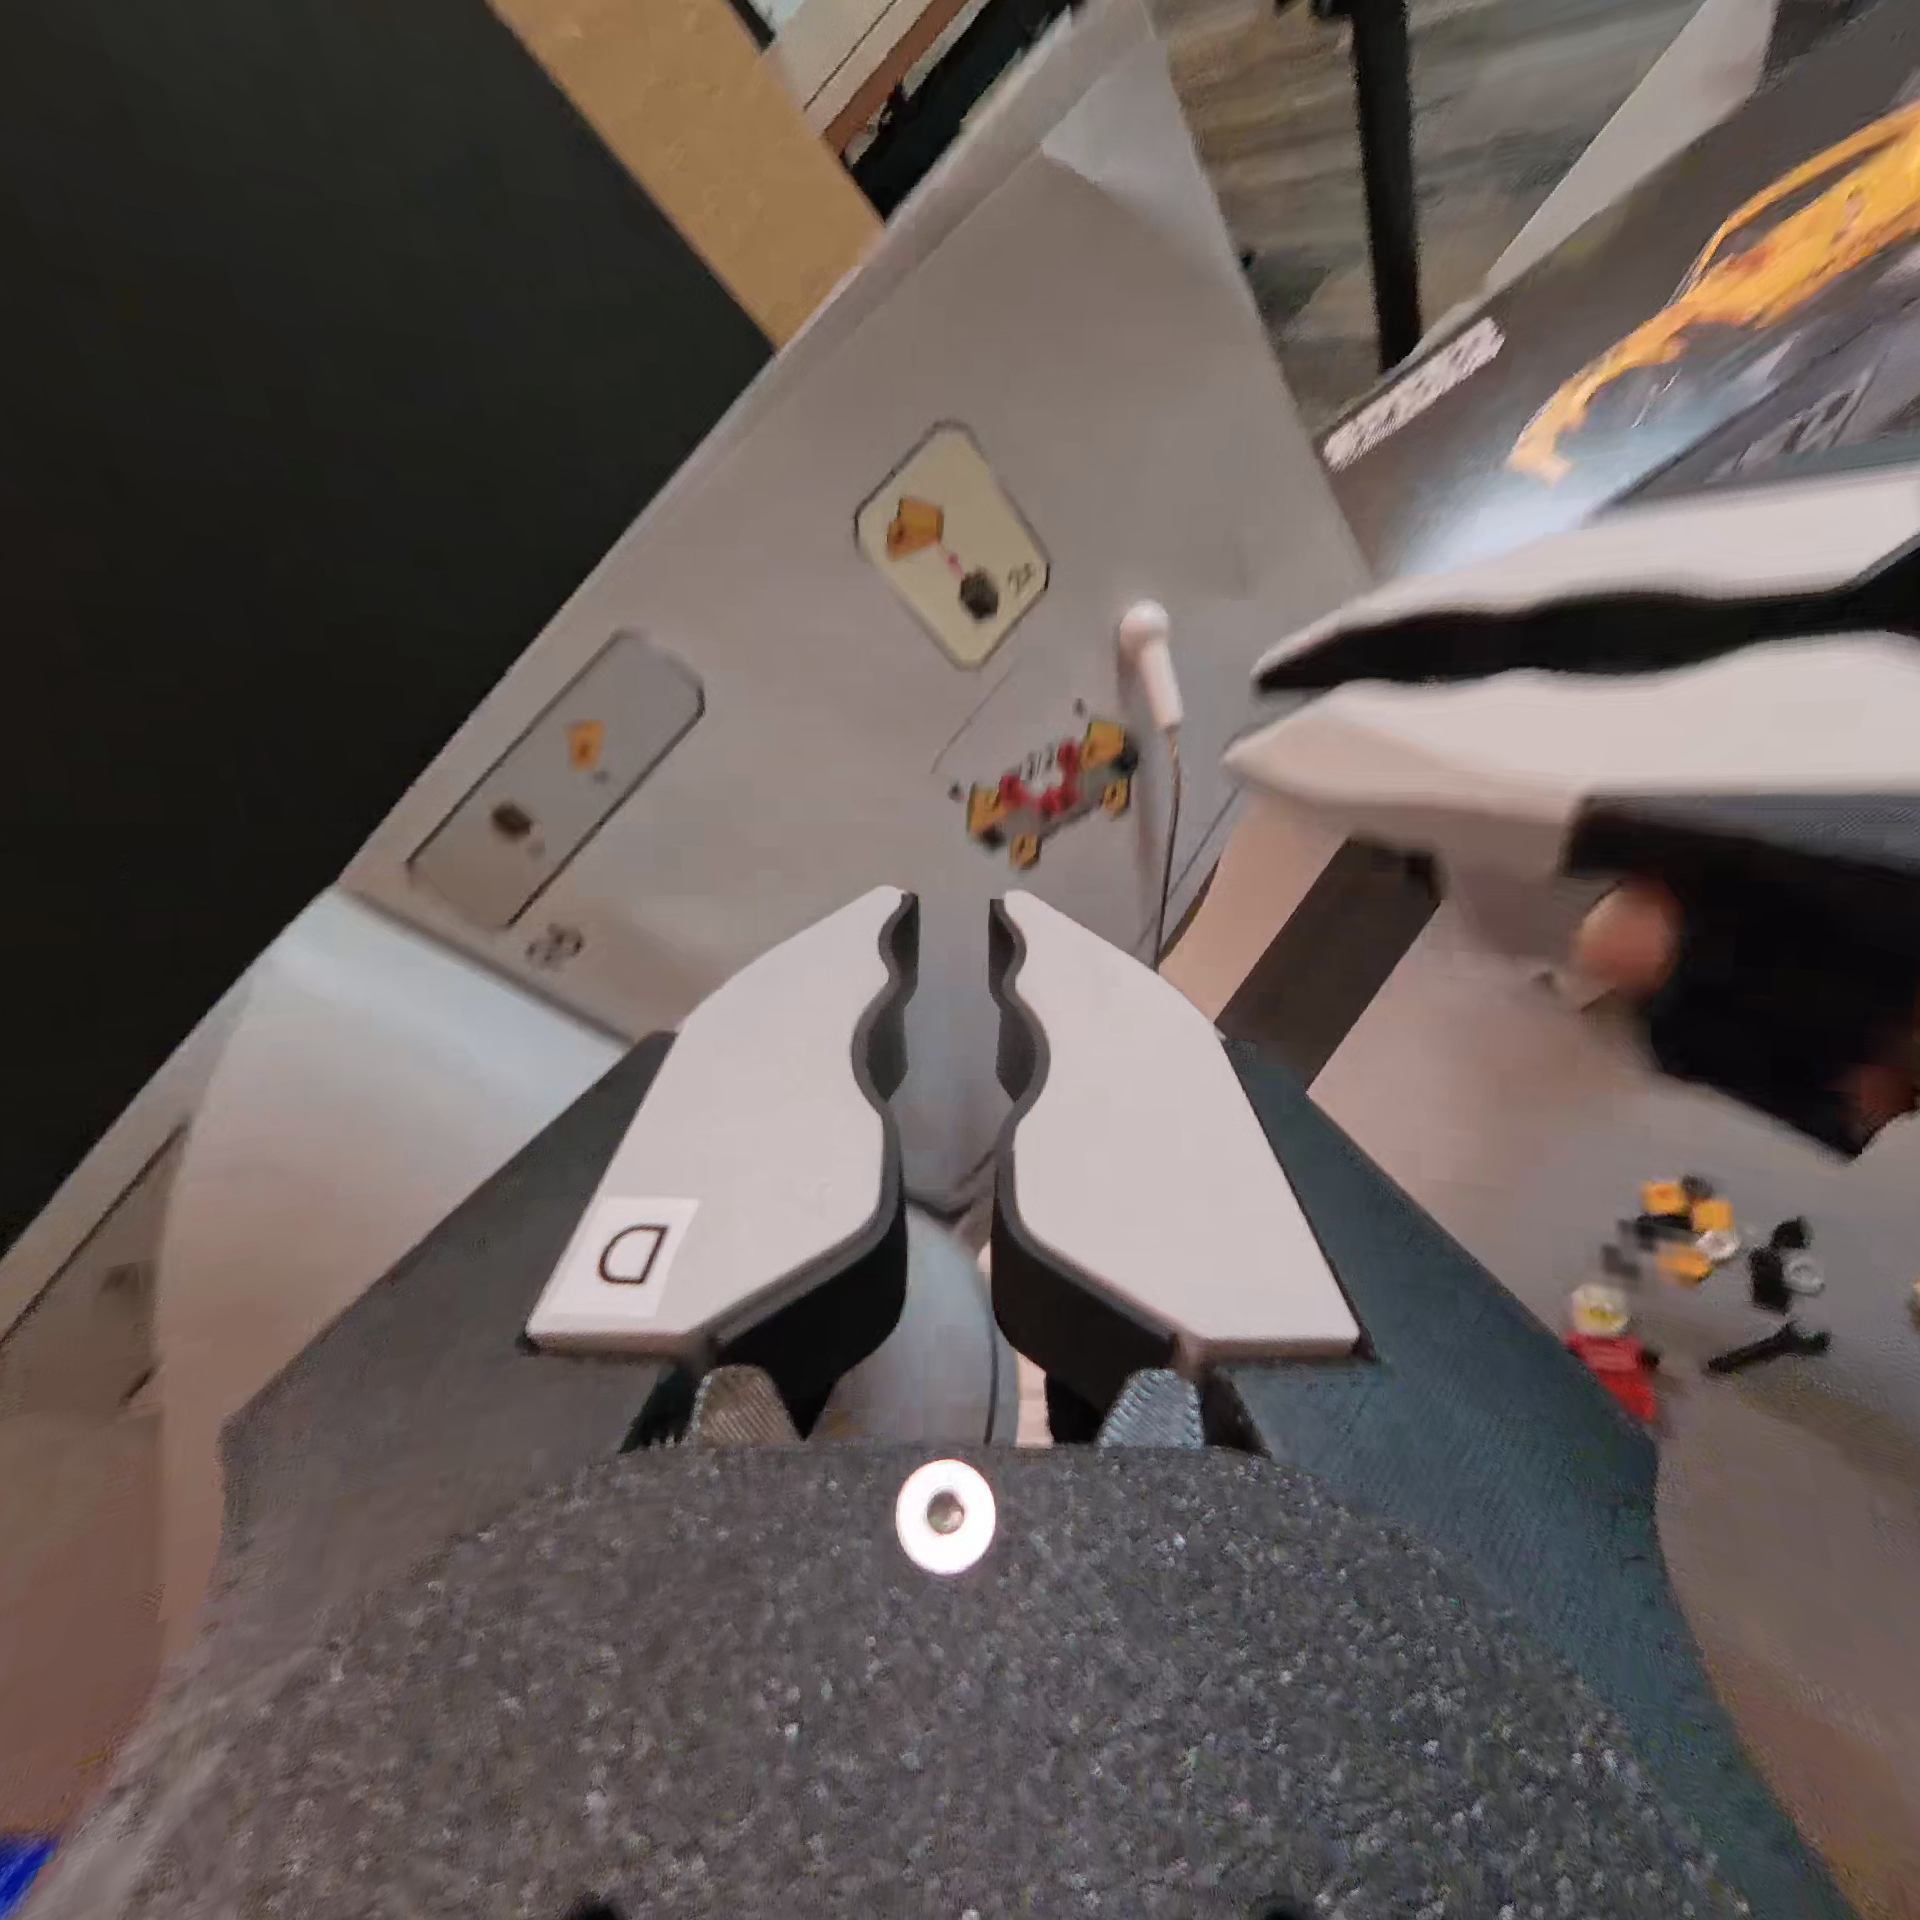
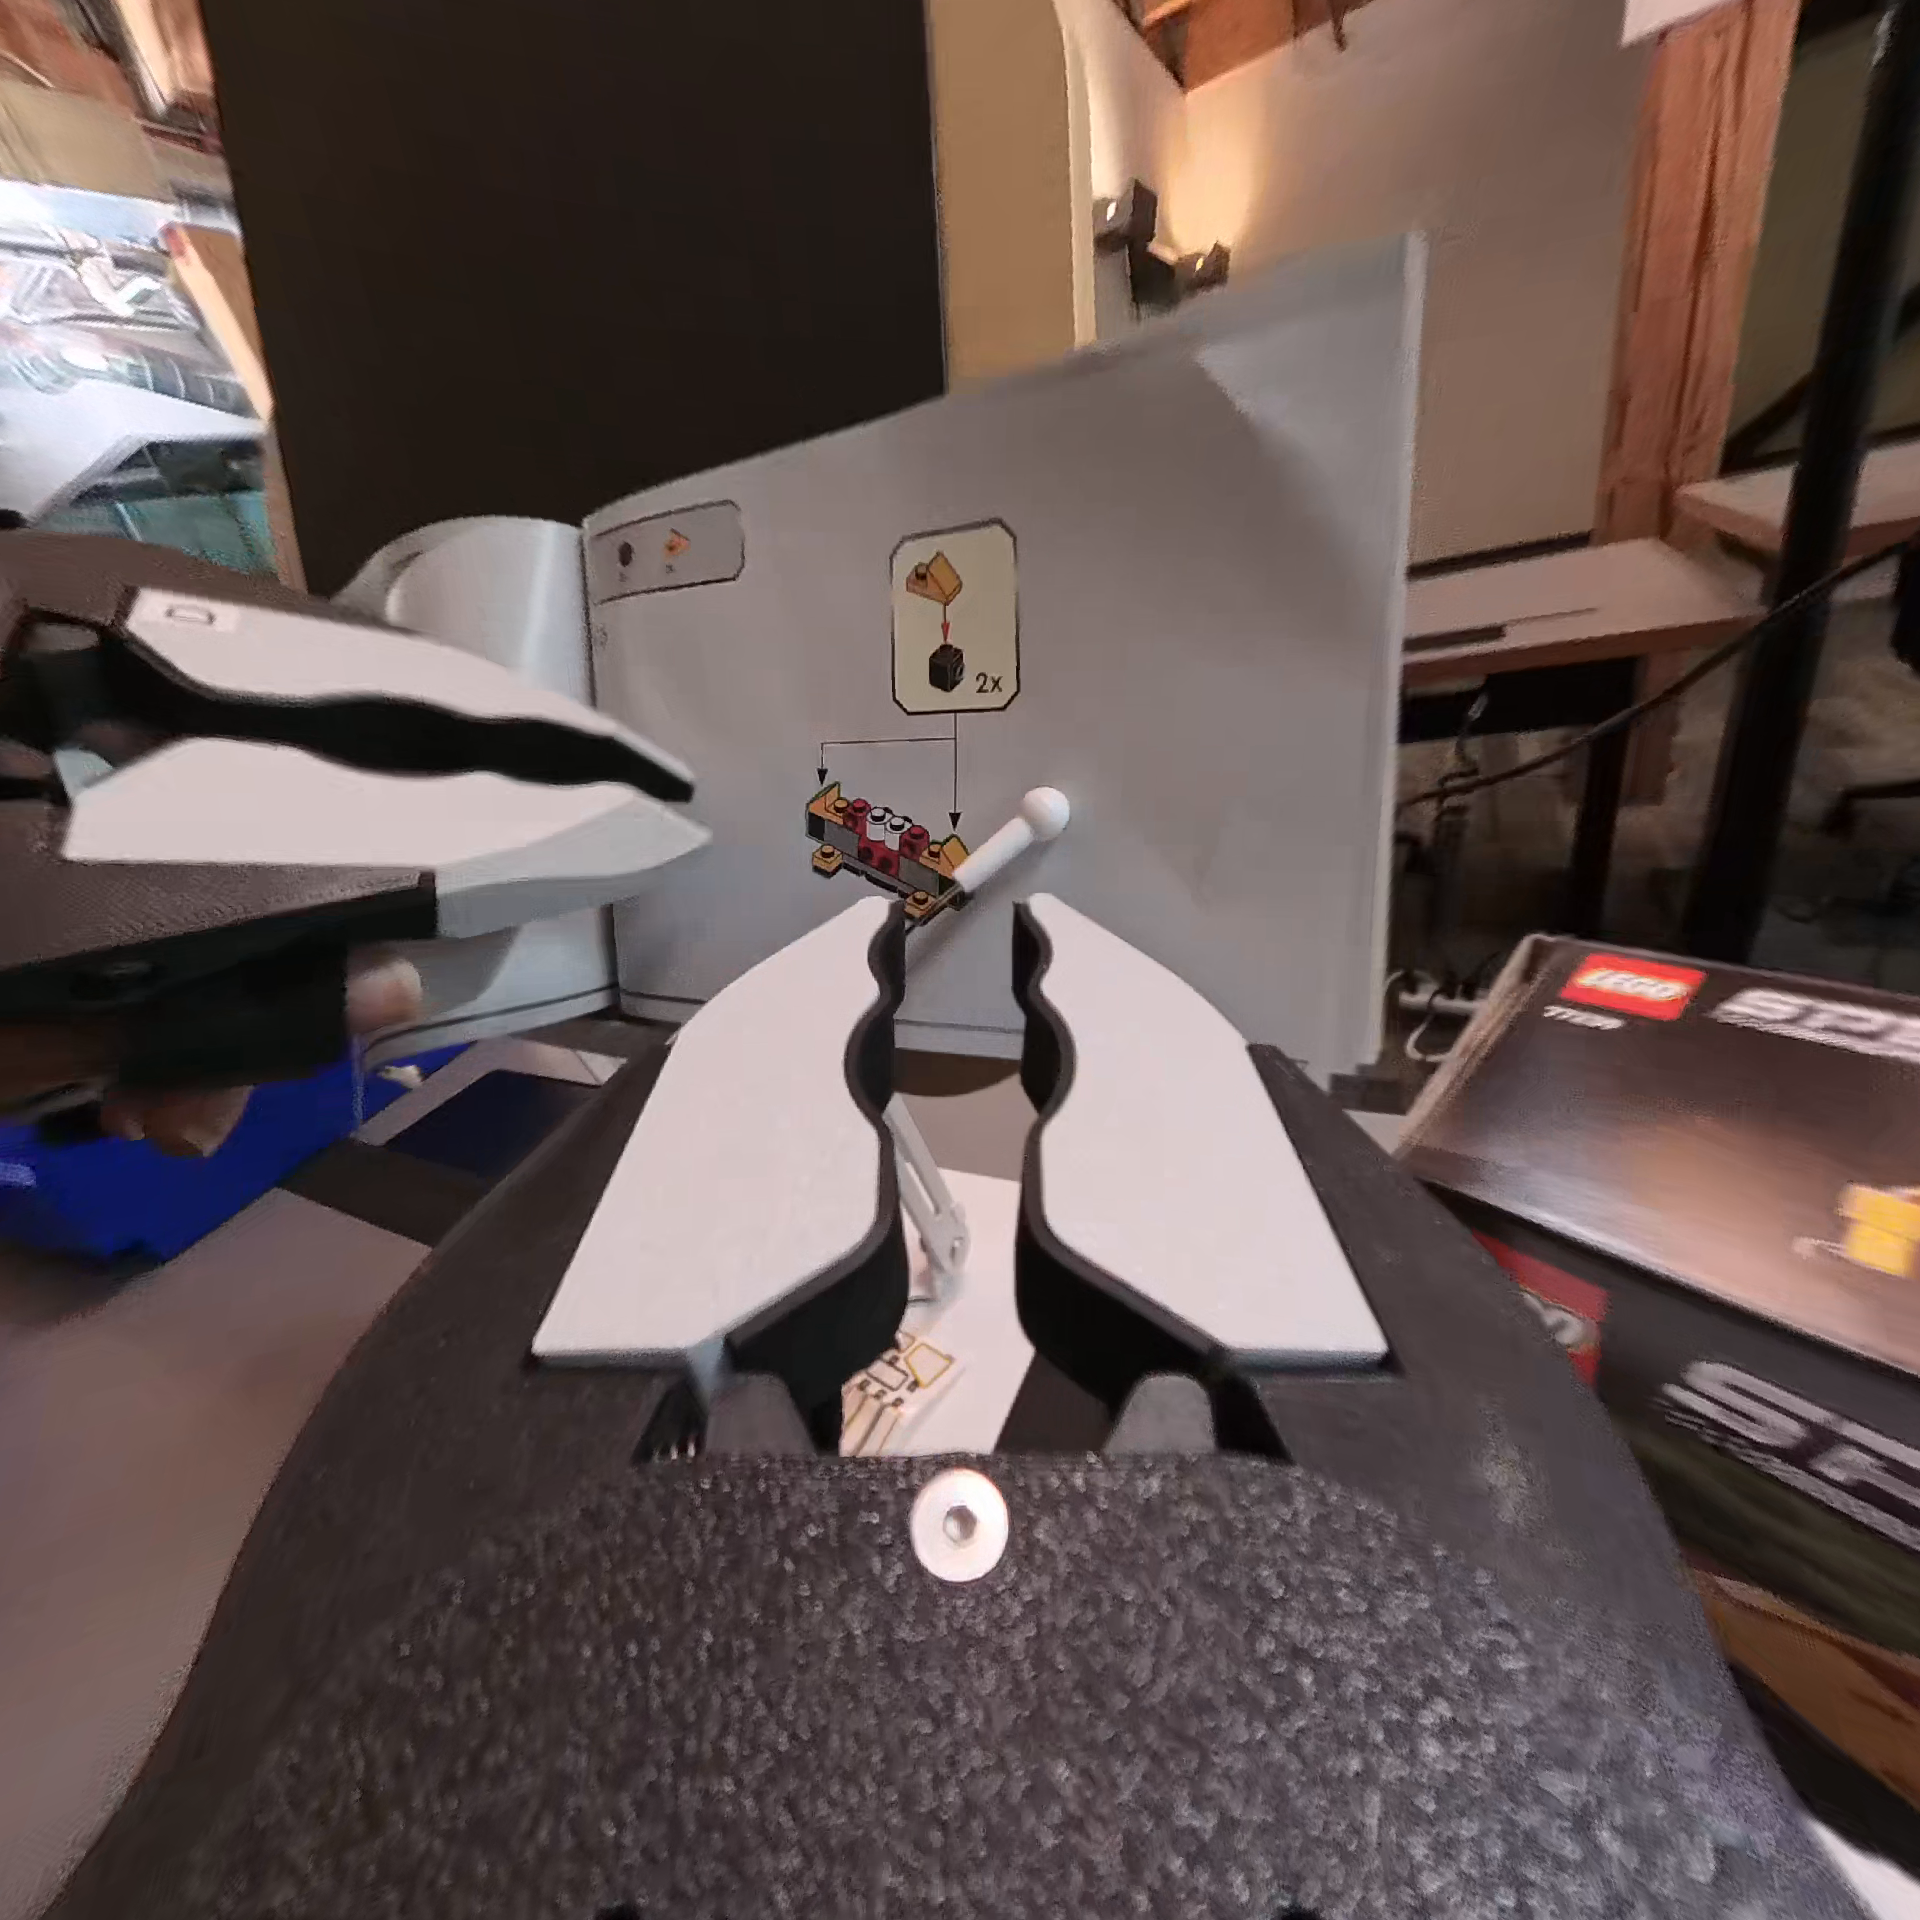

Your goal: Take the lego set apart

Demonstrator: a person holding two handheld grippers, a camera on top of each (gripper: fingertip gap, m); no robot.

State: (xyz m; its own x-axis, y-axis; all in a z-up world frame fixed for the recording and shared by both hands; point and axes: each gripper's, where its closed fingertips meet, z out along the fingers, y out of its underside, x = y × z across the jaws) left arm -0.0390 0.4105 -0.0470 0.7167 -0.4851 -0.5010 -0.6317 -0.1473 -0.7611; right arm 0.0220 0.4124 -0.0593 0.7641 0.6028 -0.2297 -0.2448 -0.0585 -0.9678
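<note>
The left hand-held gripper (image 1: pixel 954 935) stood narrowly parted, empty. The right hand-held gripper (image 2: pixel 951 940) gaped slightly wider, empty. Loose lego pieces (image 1: pixel 1683 1236) lay scattered on the bench (image 1: pixel 1455 1195).

An open instruction booklet (image 2: pixel 1143 623) stands upright at the back of the counter (image 2: pixel 156 1455), propped on a stand (image 2: pixel 997 852) in front of its page. To the right of the booklet lies the set's box (image 2: pixel 1714 1122), flat on the counter. In the left wrist view, a heap of loose bricks (image 1: pixel 1683 1242) lies on the counter to the right, with a minifigure (image 1: pixel 1610 1351) just beside it and a small wrench piece (image 1: pixel 1766 1349) next to that.
</note>
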